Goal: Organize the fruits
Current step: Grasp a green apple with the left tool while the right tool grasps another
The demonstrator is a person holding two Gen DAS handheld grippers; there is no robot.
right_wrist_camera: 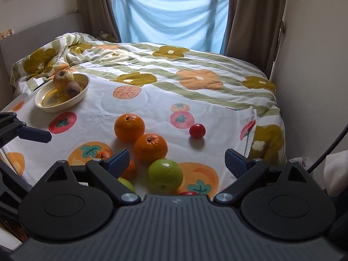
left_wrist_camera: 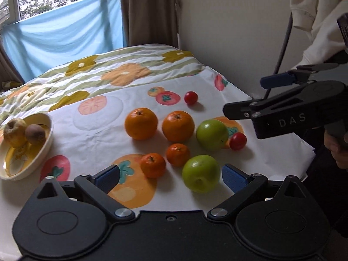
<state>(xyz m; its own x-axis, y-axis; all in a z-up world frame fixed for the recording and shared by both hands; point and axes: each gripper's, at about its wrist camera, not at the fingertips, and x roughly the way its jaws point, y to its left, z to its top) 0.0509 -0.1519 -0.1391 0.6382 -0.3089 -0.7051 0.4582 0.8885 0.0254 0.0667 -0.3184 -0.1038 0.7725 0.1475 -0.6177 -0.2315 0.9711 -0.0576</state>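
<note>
1. The left gripper (left_wrist_camera: 170, 176) hung low over the fruit-print cloth (left_wrist_camera: 97, 128), its blue pads spread wide with nothing between them touching; the near green apple (left_wrist_camera: 201, 173) and a small mandarin (left_wrist_camera: 153, 165) lay just ahead in the gap.
2. The right gripper (right_wrist_camera: 176, 159) was likewise spread and empty, poised above the far green apple (right_wrist_camera: 165, 175).
3. In the left wrist view, two large oranges (left_wrist_camera: 141, 123) sat side by side in the middle of the cloth, with a second mandarin (left_wrist_camera: 178, 154) just in front of them.
4. The far green apple (left_wrist_camera: 212, 134) lay to the right of the oranges, a cherry tomato (left_wrist_camera: 238, 141) touching or nearly touching its side; the angle made it hard to tell which.
5. Another cherry tomato (left_wrist_camera: 191, 97) sat apart, farther back on the cloth.
6. A cream and yellow bowl (left_wrist_camera: 41, 152) stood well to the left, holding a wrinkled yellowish apple (left_wrist_camera: 14, 131) and a brown round fruit (left_wrist_camera: 35, 134) leaning together.
7. A flowered quilt (right_wrist_camera: 195, 74) covered the bed behind the cloth.
</note>
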